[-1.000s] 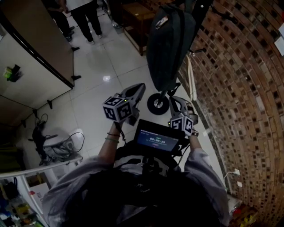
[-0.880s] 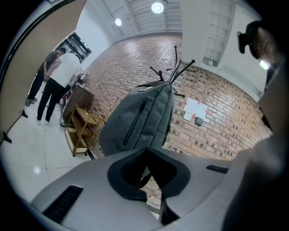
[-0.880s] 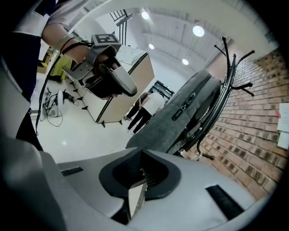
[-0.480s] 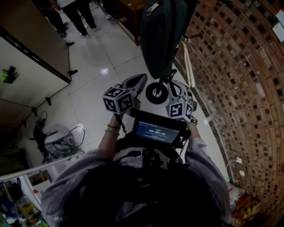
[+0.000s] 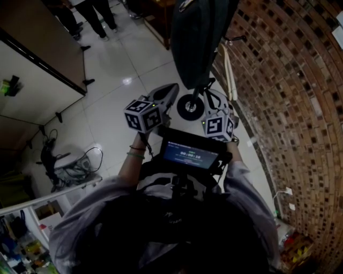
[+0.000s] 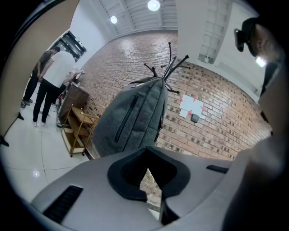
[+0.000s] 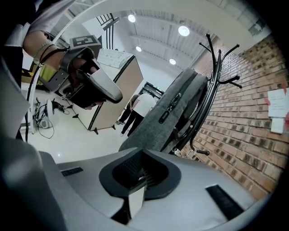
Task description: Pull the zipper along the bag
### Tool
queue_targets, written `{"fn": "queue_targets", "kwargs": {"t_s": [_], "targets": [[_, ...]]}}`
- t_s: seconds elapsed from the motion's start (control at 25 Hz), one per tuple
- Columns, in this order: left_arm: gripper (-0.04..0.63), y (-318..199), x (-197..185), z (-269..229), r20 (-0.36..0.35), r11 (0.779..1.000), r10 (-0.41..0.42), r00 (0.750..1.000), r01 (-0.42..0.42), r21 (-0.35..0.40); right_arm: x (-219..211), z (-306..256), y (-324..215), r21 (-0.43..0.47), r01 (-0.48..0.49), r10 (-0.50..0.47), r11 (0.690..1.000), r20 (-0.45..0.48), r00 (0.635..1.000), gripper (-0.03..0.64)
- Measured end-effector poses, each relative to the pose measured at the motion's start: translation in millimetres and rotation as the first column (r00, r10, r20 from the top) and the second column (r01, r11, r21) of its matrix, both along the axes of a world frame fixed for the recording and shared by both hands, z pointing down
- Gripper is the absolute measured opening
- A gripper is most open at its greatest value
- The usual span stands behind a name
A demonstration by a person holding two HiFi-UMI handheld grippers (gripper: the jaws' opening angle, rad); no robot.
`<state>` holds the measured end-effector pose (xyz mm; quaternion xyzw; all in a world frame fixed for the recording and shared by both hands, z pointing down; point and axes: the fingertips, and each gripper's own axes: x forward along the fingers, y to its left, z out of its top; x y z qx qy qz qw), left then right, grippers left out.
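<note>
Far left: two people stand on the white tiled floor, well clear of you; your left gripper points at the bag with its jaws closed tip to tip, only a sliver of gap under them and nothing gripped. Centre: the dark grey fabric backpack hangs upright from the black metal coat stand, against the red-brown brick wall, straight ahead of both grippers and touching neither. Its body is a long rounded teardrop, narrow at the hanging end; a dark zipper line runs lengthwise down the front face, visible in the left gripper view; the right gripper view shows the side edge, with black zipper pulls sitting partway up it; I can't tell whether either zipper is open or closed. Below the bag is a black wheel with a pale hub. Right: your right gripper also has its jaws closed and holds nothing; it sits just beside that wheel.
</note>
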<state>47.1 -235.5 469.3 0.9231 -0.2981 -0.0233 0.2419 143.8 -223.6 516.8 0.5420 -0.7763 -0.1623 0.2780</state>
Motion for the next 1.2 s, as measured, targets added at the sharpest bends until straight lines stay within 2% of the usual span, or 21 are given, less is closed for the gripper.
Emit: {"fn": "queue_targets", "kwargs": {"t_s": [0.44,0.96,1.2], "targets": [[0.008,0.0,-1.7,-1.1,-0.001,1.0,-0.001,1.0,0.001,0.002,3.2,-2.7,-2.4,0.0,-0.013,0.013,1.0,-0.013,1.0,-0.002],[0.008,-0.2,0.0,-1.7,-0.002,1.0,0.005,1.0,-0.005,0.0,2.9,-4.1,-1.3,-0.002,-0.022,0.022,1.0,0.013,1.0,-0.002],[0.008,1.3,-0.3,-2.2,-0.002,1.0,0.001,1.0,-0.001,0.002,7.8,-4.6,0.7,-0.02,-0.037,0.037,0.999,-0.01,0.999,-0.002]]}}
